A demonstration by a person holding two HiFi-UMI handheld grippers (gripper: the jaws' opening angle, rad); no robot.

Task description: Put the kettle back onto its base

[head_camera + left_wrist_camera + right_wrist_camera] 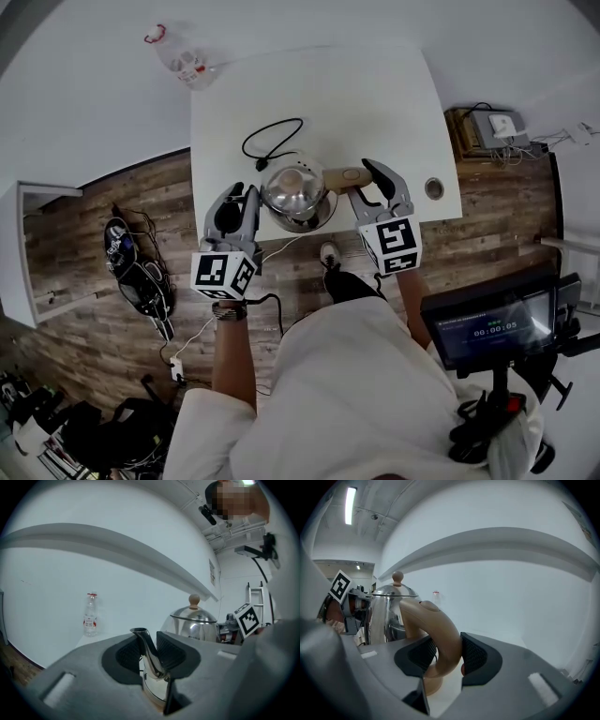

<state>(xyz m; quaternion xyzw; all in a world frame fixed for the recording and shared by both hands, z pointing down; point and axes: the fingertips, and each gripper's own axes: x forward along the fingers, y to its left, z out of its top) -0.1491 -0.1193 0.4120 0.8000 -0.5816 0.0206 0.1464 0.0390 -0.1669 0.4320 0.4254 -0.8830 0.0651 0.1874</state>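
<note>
Head view: the kettle [295,192] stands at the near edge of the white worktop [375,94], steel body and lid seen from above, its tan handle [345,175] pointing to 3 o'clock. What it sits on is covered by its body. A black cord [272,141] lies looped at its 12 o'clock, a clear bottle [183,61] stands at the far corner at 11 o'clock, and a round cable hole [433,187] sits at 3 o'clock past the handle. The left gripper [246,195] comes in at 9 o'clock and the right gripper [364,181] at 3 o'clock, each carrying a black-and-white marker cube. Off the worktop, at 5 o'clock, a dark screen [492,328] shows a line of digits too small to trust, and cables [141,272] lie on the wooden floor at 8 o'clock.

Left gripper view: the left gripper [149,641] has its fingers pinching the steel spout [147,651], which the head view hides. Behind, at 2 o'clock, rise the kettle [194,625] and its wooden lid knob [193,601]. The bottle [90,616] is upright at 10 o'clock, with a red cap and a red label whose print is unreadable.

Right gripper view: the right gripper [449,651] has its fingers clamped on both sides of the handle [438,630]. The kettle [386,616] is at 10 o'clock.
</note>
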